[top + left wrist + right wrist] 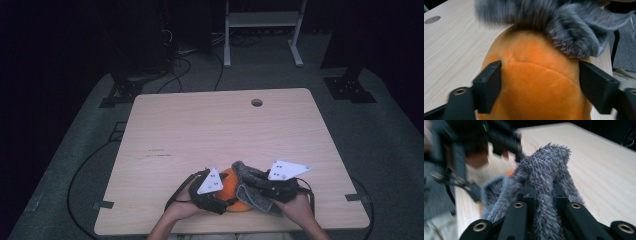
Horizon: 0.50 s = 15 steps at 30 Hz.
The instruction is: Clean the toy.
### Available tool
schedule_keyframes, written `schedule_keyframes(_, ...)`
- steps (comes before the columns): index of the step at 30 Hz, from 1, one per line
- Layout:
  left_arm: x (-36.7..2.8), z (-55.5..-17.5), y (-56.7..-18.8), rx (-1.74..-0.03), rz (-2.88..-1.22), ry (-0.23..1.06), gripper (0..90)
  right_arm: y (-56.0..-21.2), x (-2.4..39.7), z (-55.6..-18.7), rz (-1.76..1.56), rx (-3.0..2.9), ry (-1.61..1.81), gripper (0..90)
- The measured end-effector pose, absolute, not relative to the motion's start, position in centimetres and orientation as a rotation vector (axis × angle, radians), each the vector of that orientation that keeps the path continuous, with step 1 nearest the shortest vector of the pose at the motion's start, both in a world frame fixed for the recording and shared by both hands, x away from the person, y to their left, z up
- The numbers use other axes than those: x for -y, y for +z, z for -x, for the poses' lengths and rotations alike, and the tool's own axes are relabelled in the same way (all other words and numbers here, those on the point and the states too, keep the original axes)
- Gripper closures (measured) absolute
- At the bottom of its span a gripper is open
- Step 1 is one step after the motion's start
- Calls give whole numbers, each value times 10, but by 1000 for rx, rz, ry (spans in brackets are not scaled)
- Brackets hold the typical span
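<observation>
An orange plush toy (231,186) lies near the table's front edge between both hands. My left gripper (220,197) comes at it from the left. In the left gripper view the two black jaws (539,82) press on either side of the orange plush (536,57). A grey furry cloth (250,175) drapes over the toy's top and right side, and its fur (564,27) hangs over the plush's far edge. My right gripper (260,186) is shut on a fold of that grey cloth (546,162), which stands up between its jaws (543,188).
The light wooden table (210,125) has a round cable hole (256,102) near its far edge. Cables trail from both grippers over the front edge. A white metal frame (262,30) and black stands sit on the dark floor beyond the table.
</observation>
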State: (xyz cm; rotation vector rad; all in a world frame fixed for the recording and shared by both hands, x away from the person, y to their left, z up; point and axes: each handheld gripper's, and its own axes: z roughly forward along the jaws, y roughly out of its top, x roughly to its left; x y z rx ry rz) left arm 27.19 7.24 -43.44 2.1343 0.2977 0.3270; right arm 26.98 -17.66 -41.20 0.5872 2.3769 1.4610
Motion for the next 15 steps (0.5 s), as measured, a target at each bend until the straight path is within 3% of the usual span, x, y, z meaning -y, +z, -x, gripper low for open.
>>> schedule_keyframes(5,-81,-282,-436,-370,-2098,233,56,-423,182,-270,-585,-2384,1446,774)
schedule_keyframes(7,-80,-283,-438,-375,-2094,226,52,-424,185,-269,-588,-2388,1452,774)
schedule_keyframes(11,-77,-277,-440,-352,-2094,287,219,-424,195,-272,-609,-2409,1402,774)
schedule_keyframes(15,-77,-274,-430,-335,-2054,369,326,-415,205,-268,-643,-2364,1392,774)
